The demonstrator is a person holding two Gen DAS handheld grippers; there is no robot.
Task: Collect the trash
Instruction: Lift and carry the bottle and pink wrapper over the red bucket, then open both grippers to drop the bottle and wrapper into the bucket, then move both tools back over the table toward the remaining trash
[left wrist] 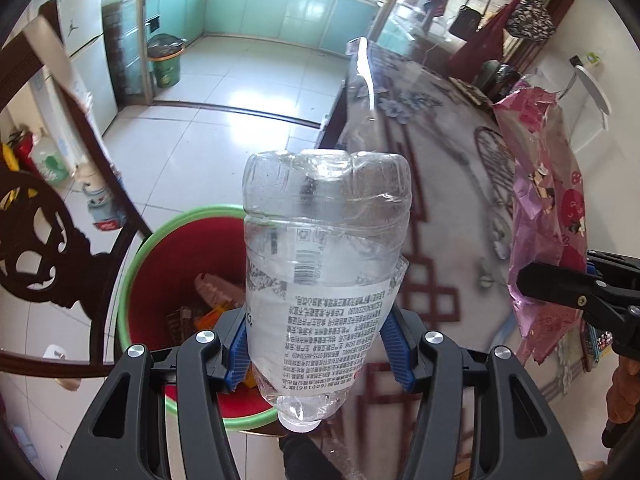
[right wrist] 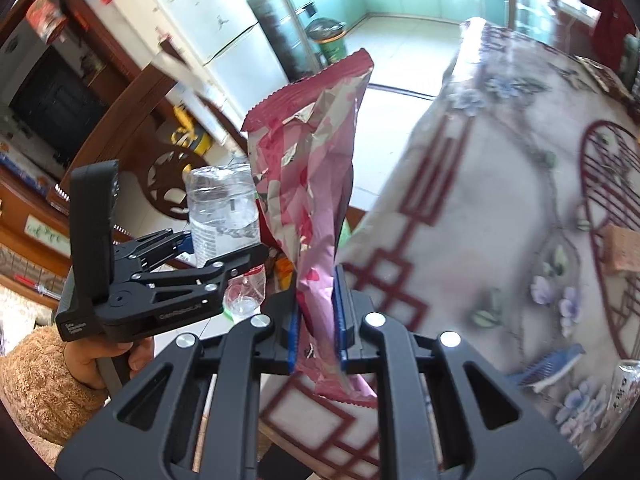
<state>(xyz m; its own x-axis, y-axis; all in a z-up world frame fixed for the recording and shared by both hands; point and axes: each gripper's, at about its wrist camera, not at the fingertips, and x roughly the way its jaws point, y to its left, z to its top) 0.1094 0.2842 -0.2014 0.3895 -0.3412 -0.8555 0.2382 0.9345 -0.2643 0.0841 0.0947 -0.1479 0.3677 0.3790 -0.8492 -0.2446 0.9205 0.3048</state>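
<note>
A: Left tool (left wrist: 320, 344) status?
B: Clamped on clear plastic bottle (left wrist: 324, 272), blue pads (left wrist: 237, 354) pressing both sides of the label. Bottle inverted: cap toward camera, base pointing away. Crumpled, looks empty.

A: Right tool (right wrist: 316, 320)?
B: Closed tight on pink snack wrapper (right wrist: 308, 184), pads pinching the lower part. Wrapper sticking up from the jaws, serrated top edge uppermost, foil lining showing inside.

A: Position relative to each other?
B: Side by side, apart, not touching. Seen from right wrist: left tool (right wrist: 224, 252) with bottle (right wrist: 222, 208) just left of wrapper, held by a hand (right wrist: 100, 364) in a fuzzy brown sleeve (right wrist: 36, 380).

A: Bin?
B: Red bin with green rim (left wrist: 132, 264) on the tiled floor (left wrist: 208, 140), below and behind bottle, beside the surface edge. Some trash already inside. Bottle partly over the bin opening in left wrist view.

A: Surface?
B: Patterned cloth (right wrist: 500, 208), red lattice and floral print, to the right of both tools. Blue comb (right wrist: 548, 364) on it. Dark carved wooden chair (left wrist: 48, 240) left of bin.
</note>
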